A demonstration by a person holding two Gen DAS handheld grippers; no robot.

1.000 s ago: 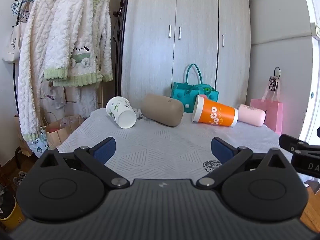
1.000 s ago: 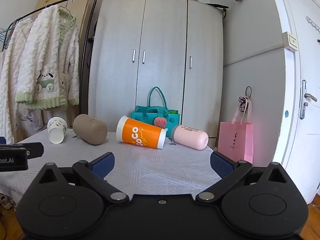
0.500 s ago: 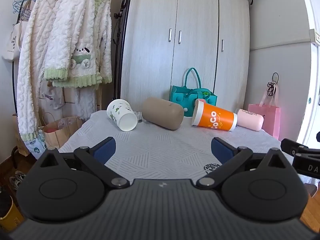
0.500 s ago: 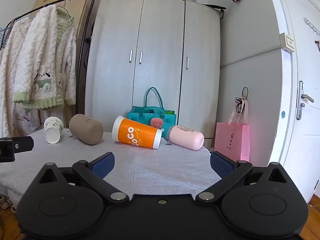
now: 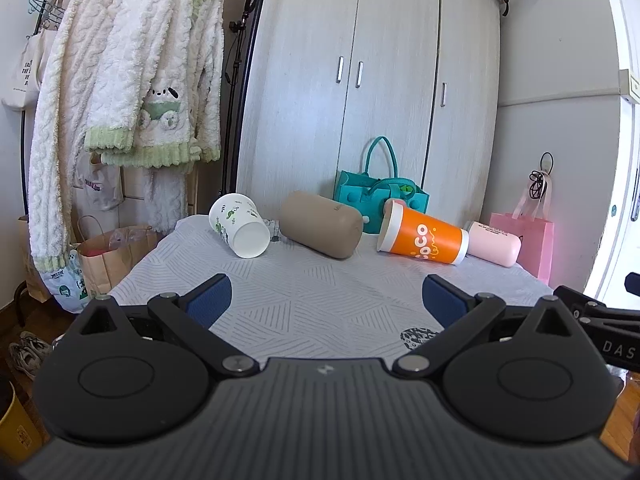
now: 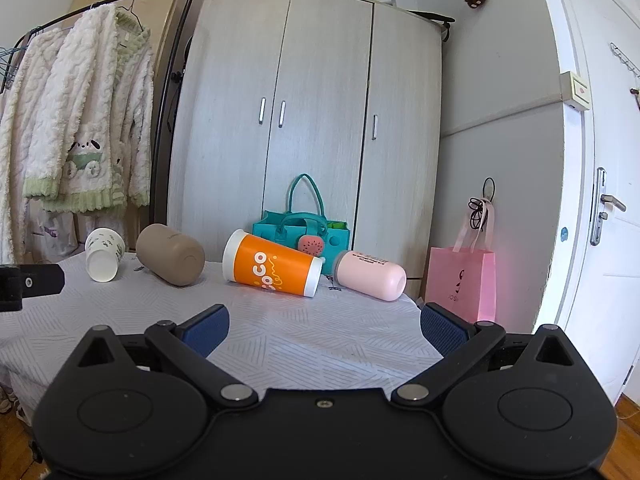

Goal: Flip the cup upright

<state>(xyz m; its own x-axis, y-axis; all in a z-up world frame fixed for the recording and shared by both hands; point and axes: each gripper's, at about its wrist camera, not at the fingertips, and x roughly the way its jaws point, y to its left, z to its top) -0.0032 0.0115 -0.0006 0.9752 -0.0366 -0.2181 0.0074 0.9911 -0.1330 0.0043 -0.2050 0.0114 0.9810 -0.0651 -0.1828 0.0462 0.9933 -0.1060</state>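
Observation:
Several cups lie on their sides at the far edge of a table with a grey patterned cloth (image 5: 320,300): a white paper cup with green prints (image 5: 239,230) (image 6: 103,254), a tan cup (image 5: 320,230) (image 6: 170,254), an orange cup with white lid (image 5: 422,234) (image 6: 272,266), and a pink cup (image 5: 494,243) (image 6: 370,275). My left gripper (image 5: 326,300) is open and empty over the near part of the table. My right gripper (image 6: 324,326) is open and empty, short of the orange cup.
A teal bag (image 5: 380,196) stands behind the cups against a grey wardrobe (image 5: 360,100). A clothes rack with fluffy white robes (image 5: 120,80) stands left of the table. A pink paper bag (image 6: 460,284) and a white door (image 6: 600,200) are at the right.
Both grippers have drawn back and lifted slightly, so the cups look a bit smaller and lower in view. The jaws stay open. The cups have not moved.

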